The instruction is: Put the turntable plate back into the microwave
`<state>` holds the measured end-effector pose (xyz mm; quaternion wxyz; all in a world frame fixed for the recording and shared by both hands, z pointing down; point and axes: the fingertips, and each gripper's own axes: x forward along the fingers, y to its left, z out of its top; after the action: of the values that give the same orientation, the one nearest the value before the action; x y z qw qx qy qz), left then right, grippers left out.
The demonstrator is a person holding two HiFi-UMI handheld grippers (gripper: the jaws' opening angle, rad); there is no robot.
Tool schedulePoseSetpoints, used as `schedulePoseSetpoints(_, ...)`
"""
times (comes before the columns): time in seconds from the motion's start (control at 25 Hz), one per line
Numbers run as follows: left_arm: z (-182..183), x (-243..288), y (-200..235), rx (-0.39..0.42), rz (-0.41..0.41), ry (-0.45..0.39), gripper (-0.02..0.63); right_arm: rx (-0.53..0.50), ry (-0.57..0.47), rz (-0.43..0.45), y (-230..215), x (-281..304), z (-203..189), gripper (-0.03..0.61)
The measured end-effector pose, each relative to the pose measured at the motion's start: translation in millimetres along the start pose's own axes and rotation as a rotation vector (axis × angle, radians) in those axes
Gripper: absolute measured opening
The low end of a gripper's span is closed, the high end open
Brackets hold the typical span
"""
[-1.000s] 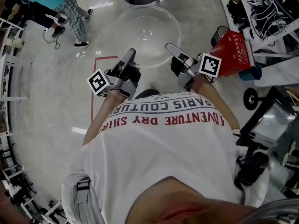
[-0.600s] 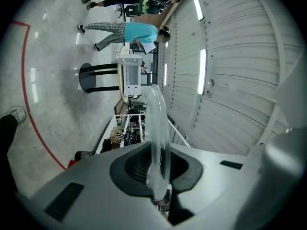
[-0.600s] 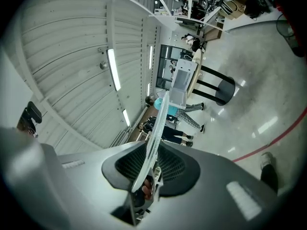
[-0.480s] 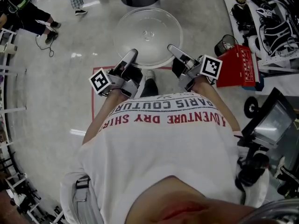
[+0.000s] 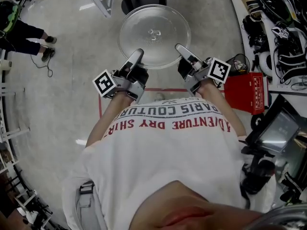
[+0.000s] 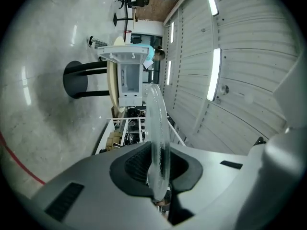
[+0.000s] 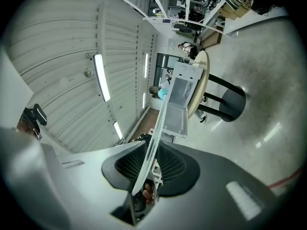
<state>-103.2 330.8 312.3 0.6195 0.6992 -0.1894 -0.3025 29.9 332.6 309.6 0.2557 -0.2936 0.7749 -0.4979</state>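
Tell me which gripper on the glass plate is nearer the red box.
The right gripper, clamped on the right rim of the turntable plate: the red box sits just beside it, while the left gripper holds the opposite rim.

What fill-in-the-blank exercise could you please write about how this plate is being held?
The turntable plate is held by ____ grippers.
The left gripper and the right gripper are each ____ on its rim.
The door of the microwave stands ____.
Missing words: two; shut; open.
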Motion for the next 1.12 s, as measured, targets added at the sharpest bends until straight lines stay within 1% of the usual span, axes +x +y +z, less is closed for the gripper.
schedulePoseSetpoints(0.08, 32, 27, 0, 0.001, -0.006, 0.008, 0.032, -0.007, -0.013, 0.0, -6, 30, 26, 0.051)
schedulePoseSetpoints(0.16, 53, 50, 2, 0.0, -0.009, 0.02, 0.031, -0.004, -0.035, -0.003, -14, 48, 48, 0.051)
schedulePoseSetpoints(0.32, 56, 72, 15, -0.002, -0.003, 0.011, 0.031, 0.003, -0.038, 0.001, -31, 50, 68, 0.051)
schedulePoseSetpoints(0.4, 71, 97, 30, -0.012, 0.012, 0.013, 0.031, 0.017, -0.046, -0.005, -51, 64, 90, 0.051)
schedulePoseSetpoints(0.56, 118, 165, 58, -0.028, 0.033, 0.005, 0.031, 0.04, -0.054, -0.019, -97, 105, 153, 0.051)
schedulePoseSetpoints(0.72, 148, 231, 87, -0.024, 0.054, -0.044, 0.031, 0.038, -0.02, -0.014, -141, 135, 218, 0.051)
schedulePoseSetpoints(0.92, 189, 304, 108, -0.002, 0.071, -0.121, 0.031, 0.028, 0.036, -0.005, -184, 179, 293, 0.051)
schedulePoseSetpoints(1.12, 234, 346, 121, 0.012, 0.064, -0.188, 0.031, 0.013, 0.098, -0.001, -211, 226, 339, 0.051)
